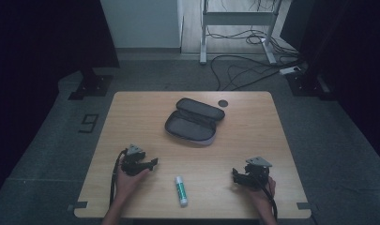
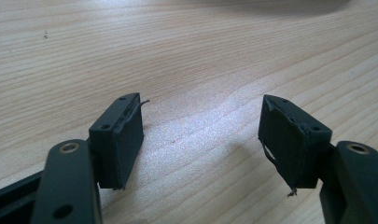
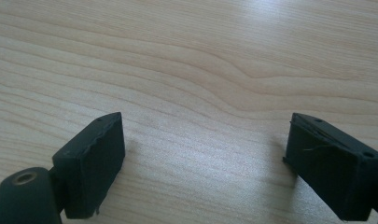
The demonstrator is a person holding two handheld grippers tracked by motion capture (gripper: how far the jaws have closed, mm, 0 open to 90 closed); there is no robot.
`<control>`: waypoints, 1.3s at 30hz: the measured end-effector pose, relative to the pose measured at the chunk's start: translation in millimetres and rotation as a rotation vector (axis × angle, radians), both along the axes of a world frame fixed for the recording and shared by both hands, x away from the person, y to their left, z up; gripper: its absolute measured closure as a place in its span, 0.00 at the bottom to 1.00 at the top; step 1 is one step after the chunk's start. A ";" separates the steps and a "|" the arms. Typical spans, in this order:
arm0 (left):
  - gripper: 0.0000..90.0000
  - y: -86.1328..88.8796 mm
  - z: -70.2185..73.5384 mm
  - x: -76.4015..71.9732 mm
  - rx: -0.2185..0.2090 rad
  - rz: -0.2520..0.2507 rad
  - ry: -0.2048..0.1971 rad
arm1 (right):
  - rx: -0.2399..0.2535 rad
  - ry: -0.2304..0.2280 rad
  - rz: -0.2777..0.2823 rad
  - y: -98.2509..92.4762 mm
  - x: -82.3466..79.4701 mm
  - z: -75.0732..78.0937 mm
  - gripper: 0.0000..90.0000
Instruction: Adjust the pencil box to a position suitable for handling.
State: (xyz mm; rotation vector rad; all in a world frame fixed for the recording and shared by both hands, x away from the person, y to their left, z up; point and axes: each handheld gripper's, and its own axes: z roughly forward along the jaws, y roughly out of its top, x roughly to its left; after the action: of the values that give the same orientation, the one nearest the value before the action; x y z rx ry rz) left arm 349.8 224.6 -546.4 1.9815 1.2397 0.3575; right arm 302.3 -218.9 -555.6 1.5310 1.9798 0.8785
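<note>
So the glue stick lies on the surface near the front edge, between the 2 claws, long axis running roughly front to back. The left claw looks a bit nearer to it than the right claw, so I'd guess left goes for it. Both claws are spread wide, gripping nothing. The open pouch sits well beyond it, mid-surface.

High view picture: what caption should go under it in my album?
Two open hand-held grippers, left gripper and right gripper, flank a white-and-green glue stick before an open grey zip pencil case on a wooden table.
</note>
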 end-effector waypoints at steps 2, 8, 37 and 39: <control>0.34 0.0 0.0 0.0 0.000 0.000 0.000 | 0.000 0.000 0.000 0.0 0.0 0.0 0.13; 0.35 0.8 0.1 0.3 -0.006 0.003 0.003 | 0.004 0.000 0.001 -0.2 0.1 -0.1 0.13; 0.36 -2.9 12.1 16.5 -0.070 0.024 0.028 | 0.005 -0.004 0.004 -0.4 -0.6 0.2 0.16; 0.37 -4.1 14.8 20.6 -0.073 0.034 0.029 | 0.004 -0.009 0.023 -0.5 -0.2 0.2 0.16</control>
State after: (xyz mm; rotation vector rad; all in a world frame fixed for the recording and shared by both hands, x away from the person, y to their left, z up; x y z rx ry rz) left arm 370.4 220.5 -531.5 1.9118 1.2877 0.2972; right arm 302.0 -219.4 -555.4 1.5067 1.9947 0.8968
